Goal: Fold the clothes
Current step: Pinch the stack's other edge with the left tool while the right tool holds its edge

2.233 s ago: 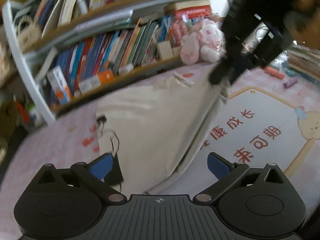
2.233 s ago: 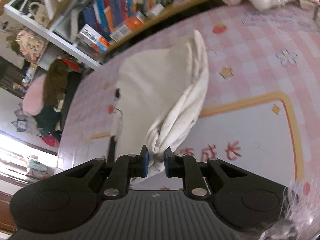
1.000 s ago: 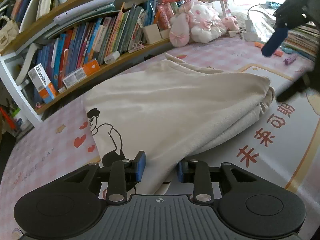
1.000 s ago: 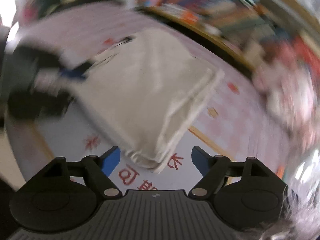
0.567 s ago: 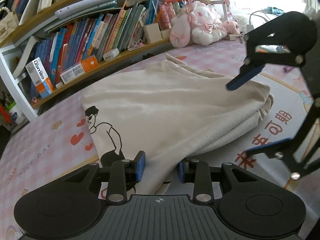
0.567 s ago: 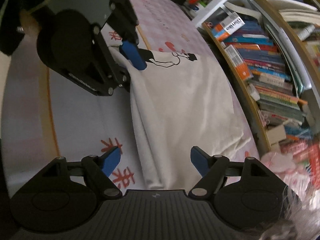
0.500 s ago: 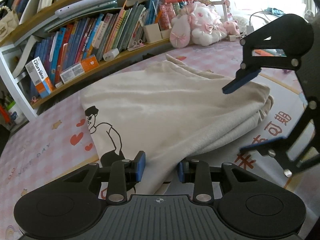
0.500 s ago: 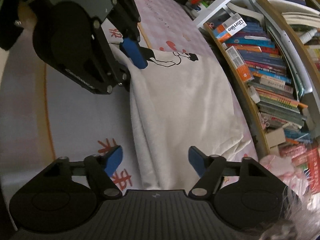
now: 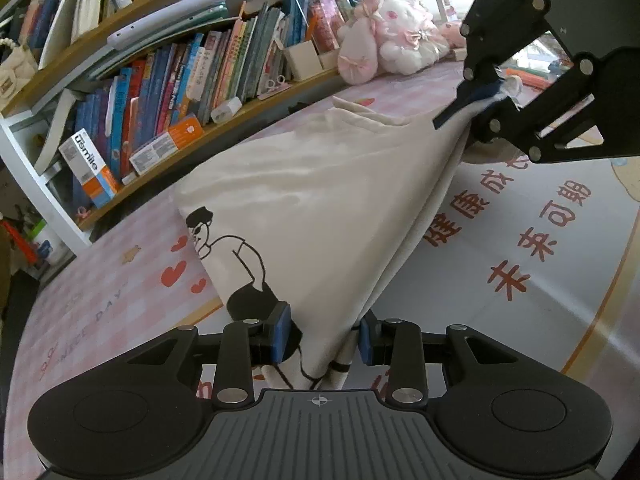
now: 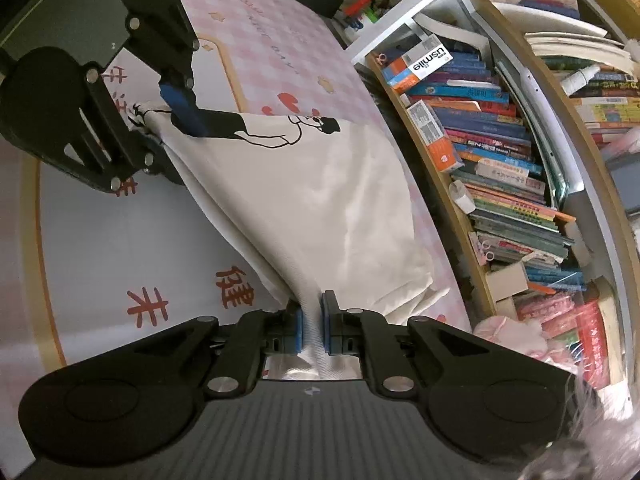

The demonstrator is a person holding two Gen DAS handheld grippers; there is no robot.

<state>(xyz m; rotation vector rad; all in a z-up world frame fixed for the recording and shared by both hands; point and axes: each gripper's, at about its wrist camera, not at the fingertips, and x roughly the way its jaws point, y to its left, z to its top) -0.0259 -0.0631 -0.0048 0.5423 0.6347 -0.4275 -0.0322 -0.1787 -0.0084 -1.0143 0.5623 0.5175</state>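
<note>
Right gripper: formerly apart, now clamped on shirt edge. Left gripper: remains clamped; shirt now lifted taut.

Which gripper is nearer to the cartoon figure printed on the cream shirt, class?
Left. The left gripper grips the cream shirt right beside the cartoon figure. The right gripper clamps the same folded edge at its far end, well away from the print.
</note>
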